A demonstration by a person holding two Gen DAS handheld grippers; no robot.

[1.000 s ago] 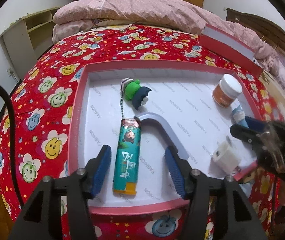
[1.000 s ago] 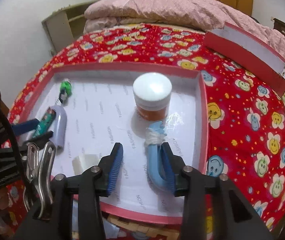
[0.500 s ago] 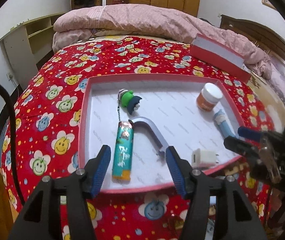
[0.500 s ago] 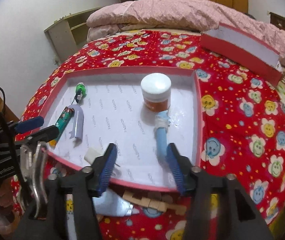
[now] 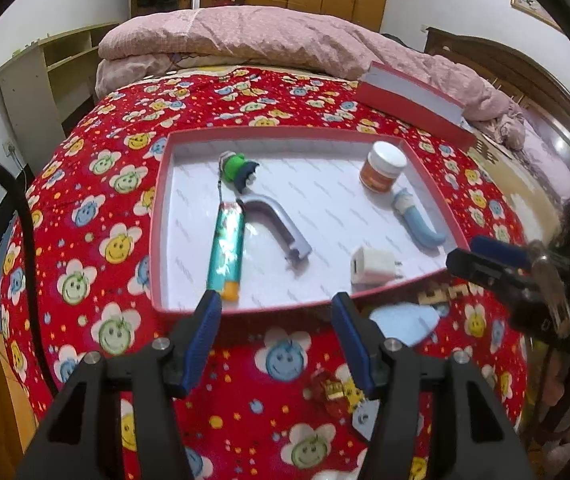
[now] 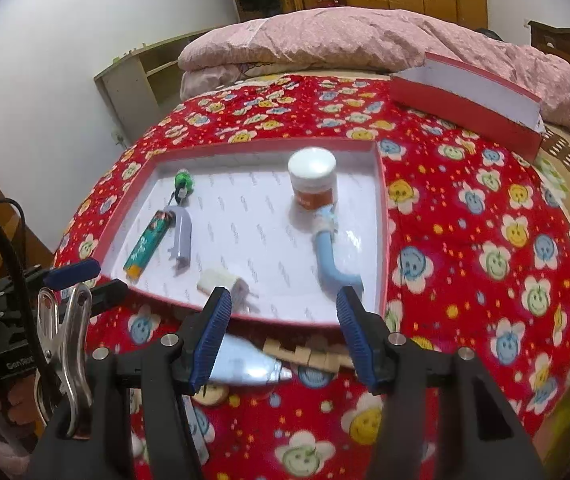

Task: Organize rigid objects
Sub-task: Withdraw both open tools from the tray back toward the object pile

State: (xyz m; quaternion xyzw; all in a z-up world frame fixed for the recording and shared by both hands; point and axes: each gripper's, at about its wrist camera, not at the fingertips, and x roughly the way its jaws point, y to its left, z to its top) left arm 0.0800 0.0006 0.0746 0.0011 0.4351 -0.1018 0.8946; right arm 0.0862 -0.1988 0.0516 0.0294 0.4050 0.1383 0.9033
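Bedspread (image 5: 97,208) in red with smiling flowers carries the shallow red tray (image 5: 157,216), and I judge that six things are already sorted in it: teal lighter (image 5: 225,249), grey curved handle (image 5: 277,224), blue curved piece (image 5: 417,222), orange jar (image 5: 383,165), white charger (image 5: 373,266), green figure (image 5: 239,166). Both my grippers hang empty and spread before its near rim, left gripper (image 5: 277,344) and right gripper (image 6: 285,336). Next I must choose among the loose things lying outside: pale blue piece (image 6: 245,364), wooden strip (image 6: 305,354), small red toy (image 5: 331,390). Only the tray rim stands between
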